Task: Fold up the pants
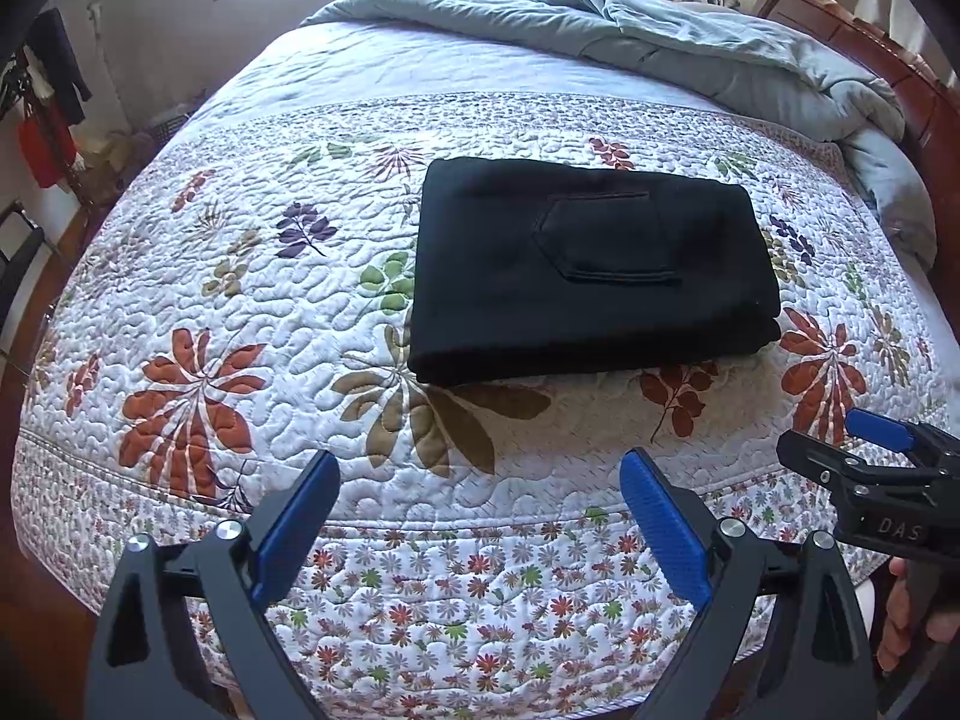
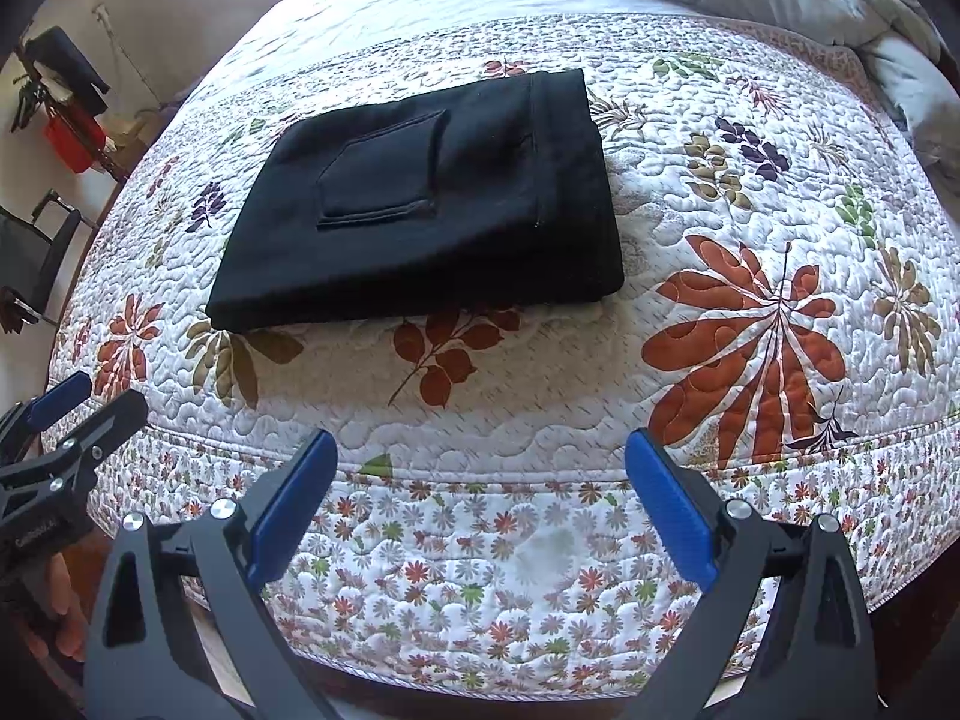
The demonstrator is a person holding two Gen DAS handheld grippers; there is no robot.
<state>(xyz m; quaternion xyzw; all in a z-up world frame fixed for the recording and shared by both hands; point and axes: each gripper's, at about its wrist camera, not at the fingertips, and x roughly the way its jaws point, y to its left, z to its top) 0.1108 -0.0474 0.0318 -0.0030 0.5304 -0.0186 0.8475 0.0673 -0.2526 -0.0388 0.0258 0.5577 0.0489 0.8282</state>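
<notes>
Because the black pants (image 1: 591,267) already lie as a compact, squared rectangle on the floral quilt (image 1: 252,324) mid-bed, pocket up, folding looks finished; left claw (image 1: 480,531) and right claw (image 2: 480,516) hang wide apart, empty, near the bed's edge.

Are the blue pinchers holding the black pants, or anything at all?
Nothing. The left gripper and right gripper are both open and empty, apart from the folded black pants lying on the quilt.
</notes>
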